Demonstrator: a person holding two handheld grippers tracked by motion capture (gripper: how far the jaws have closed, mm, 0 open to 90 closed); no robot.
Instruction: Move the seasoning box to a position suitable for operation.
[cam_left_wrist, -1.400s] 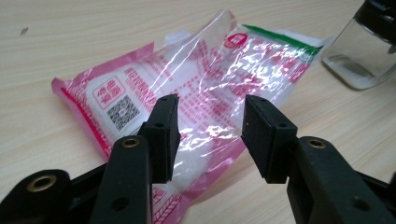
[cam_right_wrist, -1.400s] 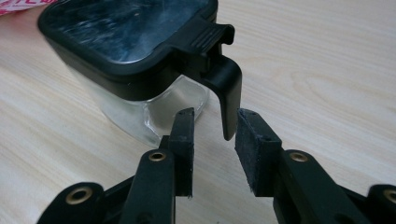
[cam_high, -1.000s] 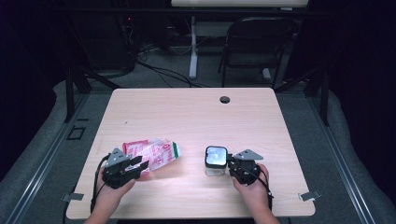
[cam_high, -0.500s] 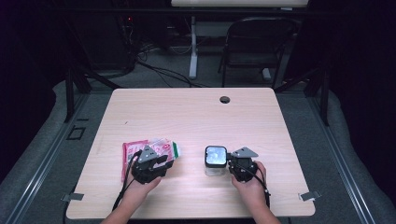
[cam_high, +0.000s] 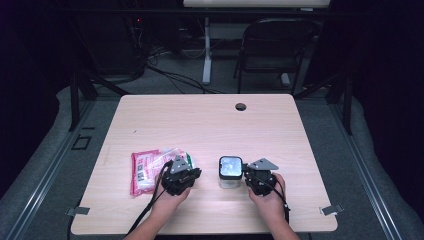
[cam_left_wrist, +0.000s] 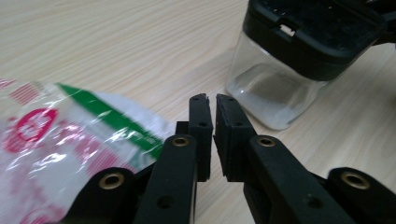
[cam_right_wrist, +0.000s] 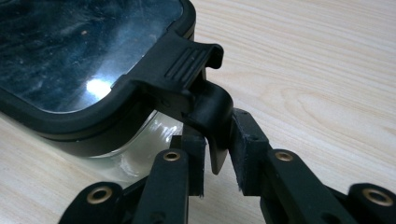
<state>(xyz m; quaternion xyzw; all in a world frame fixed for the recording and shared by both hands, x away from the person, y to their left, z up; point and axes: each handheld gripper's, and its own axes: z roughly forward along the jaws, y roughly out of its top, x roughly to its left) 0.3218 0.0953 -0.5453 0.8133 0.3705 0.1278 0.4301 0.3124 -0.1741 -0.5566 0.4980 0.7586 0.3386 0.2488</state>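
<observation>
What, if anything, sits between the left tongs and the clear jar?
Nothing visible. Bare table separates the left tongs from the clear jar; the bag lies off to their side. Their jaws have just been closing, with nothing seen between them.

I am looking down at a pale wood counter (cam_high: 200, 125) with a small round hole (cam_high: 241, 106) near its far edge. A red-and-white plastic bag (cam_high: 147, 170) is lying flat near the front left. Well apart to its right, a clear jar (cam_high: 230, 172) with a black lid is standing upright.
</observation>
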